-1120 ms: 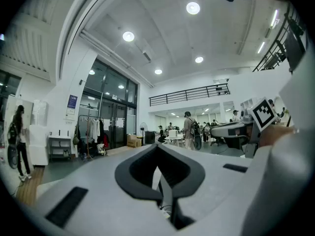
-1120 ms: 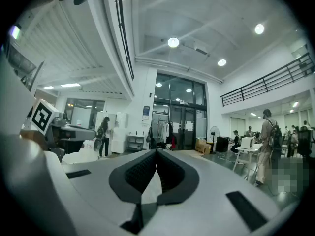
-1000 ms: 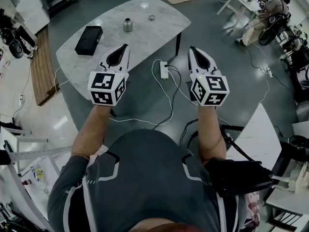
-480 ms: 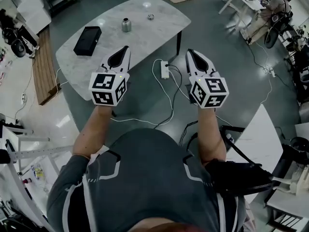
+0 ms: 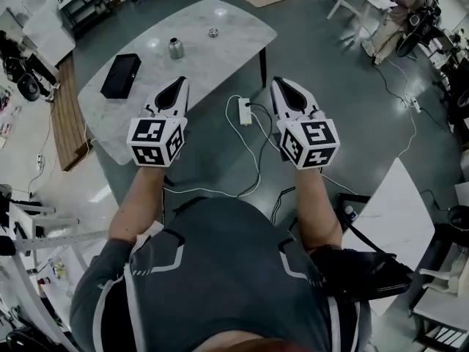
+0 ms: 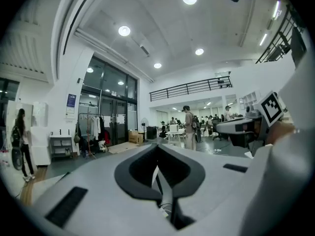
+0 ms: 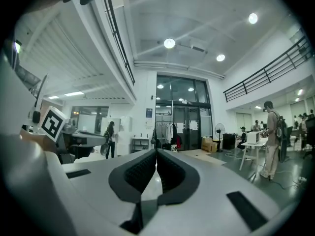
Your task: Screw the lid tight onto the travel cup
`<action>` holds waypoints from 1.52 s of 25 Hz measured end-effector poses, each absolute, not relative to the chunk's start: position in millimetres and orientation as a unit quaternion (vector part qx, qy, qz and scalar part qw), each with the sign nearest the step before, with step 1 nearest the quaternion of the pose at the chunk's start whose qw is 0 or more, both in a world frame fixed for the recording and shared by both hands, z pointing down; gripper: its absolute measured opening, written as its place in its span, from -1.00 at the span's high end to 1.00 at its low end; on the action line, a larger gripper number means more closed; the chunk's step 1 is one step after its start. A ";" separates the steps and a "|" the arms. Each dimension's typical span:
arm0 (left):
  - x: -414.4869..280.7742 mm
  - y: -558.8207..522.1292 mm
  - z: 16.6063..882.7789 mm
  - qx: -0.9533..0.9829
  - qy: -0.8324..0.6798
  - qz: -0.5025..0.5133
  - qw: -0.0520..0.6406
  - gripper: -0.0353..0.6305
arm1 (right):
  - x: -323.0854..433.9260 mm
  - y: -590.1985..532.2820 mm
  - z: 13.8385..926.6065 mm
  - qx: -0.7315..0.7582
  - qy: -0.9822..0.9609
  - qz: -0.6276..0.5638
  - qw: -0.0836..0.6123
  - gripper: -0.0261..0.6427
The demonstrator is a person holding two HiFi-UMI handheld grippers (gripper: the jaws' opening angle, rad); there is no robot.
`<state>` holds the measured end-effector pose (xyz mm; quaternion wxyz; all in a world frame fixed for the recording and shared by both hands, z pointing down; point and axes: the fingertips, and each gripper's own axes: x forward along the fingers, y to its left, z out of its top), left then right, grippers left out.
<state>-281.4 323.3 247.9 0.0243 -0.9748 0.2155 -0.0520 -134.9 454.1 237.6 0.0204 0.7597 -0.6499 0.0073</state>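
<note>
A small metal travel cup (image 5: 176,48) stands upright on the white marble table (image 5: 220,53), and its lid (image 5: 213,32) lies apart from it, further back and to the right. My left gripper (image 5: 181,83) is held level over the table's near edge, short of the cup, shut and empty. The right gripper (image 5: 277,81) hovers over the floor beside the table's right end, also shut and empty. In the left gripper view the left gripper (image 6: 157,150) looks across a large hall, as does the right gripper (image 7: 156,154) in its own view. Neither gripper view shows the cup.
A black box (image 5: 121,75) lies on the table's left part. On the floor between the grippers are a power strip (image 5: 245,111) and looping cables (image 5: 256,167). A wooden platform (image 5: 62,108) is at the left, another white table (image 5: 388,211) at the lower right, and people at desks further off.
The table, cup and lid sit lower and further left in the head view than before. Both grippers have drifted left with them, still side by side and shut.
</note>
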 end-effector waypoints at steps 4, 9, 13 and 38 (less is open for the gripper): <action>-263.8 327.8 256.7 -0.973 0.216 -0.066 0.036 0.87 | -109.3 459.8 247.6 0.758 -0.652 0.015 0.015 0.83; -246.7 318.6 263.9 -0.973 0.209 -0.090 0.049 0.87 | -89.7 448.8 254.9 0.755 -0.655 0.027 0.009 0.83; -228.3 288.7 271.8 -0.974 0.207 -0.085 0.038 0.87 | -71.3 425.4 264.0 0.754 -0.655 0.033 0.020 0.83; -168.3 -0.1 269.9 -0.963 0.262 -0.056 0.024 0.87 | 22.3 125.9 267.6 0.724 -0.685 0.045 0.059 0.83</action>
